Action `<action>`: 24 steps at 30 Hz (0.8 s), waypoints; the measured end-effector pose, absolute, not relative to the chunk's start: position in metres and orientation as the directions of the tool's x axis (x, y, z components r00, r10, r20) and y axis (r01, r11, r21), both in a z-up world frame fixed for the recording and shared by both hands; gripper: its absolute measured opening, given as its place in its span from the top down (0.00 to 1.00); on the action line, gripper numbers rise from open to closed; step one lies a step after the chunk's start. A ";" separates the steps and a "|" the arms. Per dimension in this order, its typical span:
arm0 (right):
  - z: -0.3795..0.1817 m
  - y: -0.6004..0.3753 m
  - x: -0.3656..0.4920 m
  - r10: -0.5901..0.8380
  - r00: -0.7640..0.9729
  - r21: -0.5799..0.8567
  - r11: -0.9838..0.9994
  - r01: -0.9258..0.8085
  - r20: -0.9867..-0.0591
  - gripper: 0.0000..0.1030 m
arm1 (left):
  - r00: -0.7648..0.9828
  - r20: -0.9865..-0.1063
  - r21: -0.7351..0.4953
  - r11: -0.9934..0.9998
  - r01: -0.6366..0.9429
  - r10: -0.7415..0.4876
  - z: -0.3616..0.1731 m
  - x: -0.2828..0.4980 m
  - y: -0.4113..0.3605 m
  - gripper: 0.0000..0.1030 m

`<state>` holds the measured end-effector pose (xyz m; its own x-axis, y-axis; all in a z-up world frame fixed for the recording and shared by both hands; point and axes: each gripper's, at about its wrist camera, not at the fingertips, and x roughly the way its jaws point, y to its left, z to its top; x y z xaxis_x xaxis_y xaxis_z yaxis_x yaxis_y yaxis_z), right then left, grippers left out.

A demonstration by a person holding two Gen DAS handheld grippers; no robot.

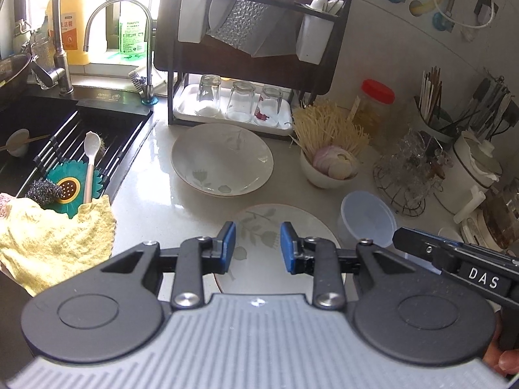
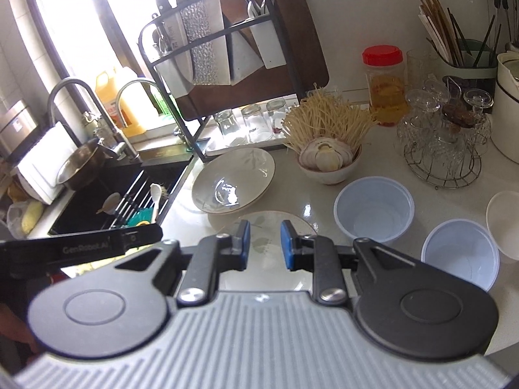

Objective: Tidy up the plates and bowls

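A deep white plate with a leaf print (image 1: 222,159) lies on the counter before the dish rack; it also shows in the right wrist view (image 2: 233,180). A flat plate with the same print (image 1: 259,227) lies nearer, under both grippers (image 2: 262,246). My left gripper (image 1: 258,246) is open and empty above this near plate. My right gripper (image 2: 264,243) is open and empty above the same plate. Two clear plastic bowls (image 2: 373,207) (image 2: 460,253) stand to the right, and one shows in the left wrist view (image 1: 368,218). A white bowl (image 2: 504,223) is at the right edge.
A dish rack (image 1: 249,48) with upturned glasses (image 1: 240,100) stands at the back. A bowl of onion and noodles (image 1: 331,162) sits right of the deep plate. The sink (image 1: 65,142) with a yellow cloth (image 1: 52,236) is on the left. A glass rack (image 2: 444,142) stands on the right.
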<state>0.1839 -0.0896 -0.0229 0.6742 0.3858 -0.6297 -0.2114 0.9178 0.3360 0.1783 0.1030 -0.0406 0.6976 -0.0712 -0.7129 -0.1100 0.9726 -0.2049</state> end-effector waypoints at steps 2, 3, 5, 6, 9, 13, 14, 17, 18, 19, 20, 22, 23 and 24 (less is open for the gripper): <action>-0.023 -0.090 0.185 0.389 0.675 0.338 0.916 -0.215 -0.627 0.76 | 0.697 -0.714 -0.210 0.971 -0.113 -0.073 -0.041 0.179 0.104 0.65; -0.023 -0.090 0.185 0.390 0.676 0.338 0.916 -0.216 -0.626 0.76 | 0.698 -0.713 -0.207 0.971 -0.116 -0.069 -0.040 0.181 0.104 0.65; -0.023 -0.091 0.187 0.392 0.676 0.344 0.915 -0.213 -0.624 0.76 | 0.701 -0.710 -0.208 0.971 -0.120 -0.065 -0.039 0.183 0.105 0.64; -0.024 -0.091 0.187 0.394 0.675 0.350 0.913 -0.210 -0.624 0.76 | 0.701 -0.710 -0.208 0.971 -0.121 -0.064 -0.039 0.186 0.105 0.63; -0.028 -0.091 0.190 0.400 0.667 0.365 0.909 -0.201 -0.629 0.76 | 0.702 -0.709 -0.200 0.973 -0.117 -0.061 -0.038 0.191 0.106 0.60; -0.031 -0.089 0.199 0.404 0.666 0.377 0.906 -0.194 -0.627 0.76 | 0.699 -0.712 -0.197 0.974 -0.116 -0.061 -0.039 0.199 0.110 0.57; -0.032 -0.088 0.201 0.403 0.665 0.379 0.905 -0.191 -0.628 0.76 | 0.698 -0.714 -0.194 0.974 -0.116 -0.059 -0.040 0.201 0.112 0.57; -0.034 -0.086 0.208 0.411 0.655 0.398 0.900 -0.179 -0.634 0.76 | 0.694 -0.718 -0.202 0.972 -0.123 -0.061 -0.042 0.210 0.119 0.55; -0.035 -0.085 0.210 0.413 0.655 0.400 0.899 -0.180 -0.632 0.76 | 0.693 -0.718 -0.205 0.971 -0.127 -0.061 -0.043 0.213 0.122 0.55; -0.035 -0.082 0.213 0.410 0.656 0.398 0.900 -0.178 -0.634 0.76 | 0.693 -0.718 -0.205 0.970 -0.130 -0.058 -0.043 0.216 0.125 0.54; -0.036 -0.080 0.216 0.408 0.654 0.398 0.901 -0.174 -0.637 0.76 | 0.693 -0.719 -0.208 0.969 -0.132 -0.060 -0.044 0.220 0.129 0.54; -0.039 -0.075 0.224 0.410 0.645 0.409 0.898 -0.162 -0.645 0.74 | 0.689 -0.722 -0.217 0.967 -0.135 -0.066 -0.048 0.228 0.138 0.51; -0.041 -0.073 0.228 0.407 0.642 0.414 0.898 -0.150 -0.650 0.72 | 0.684 -0.726 -0.222 0.965 -0.140 -0.068 -0.050 0.232 0.143 0.51; -0.043 -0.071 0.233 0.403 0.641 0.421 0.897 -0.135 -0.653 0.63 | 0.680 -0.730 -0.229 0.962 -0.146 -0.071 -0.054 0.238 0.149 0.50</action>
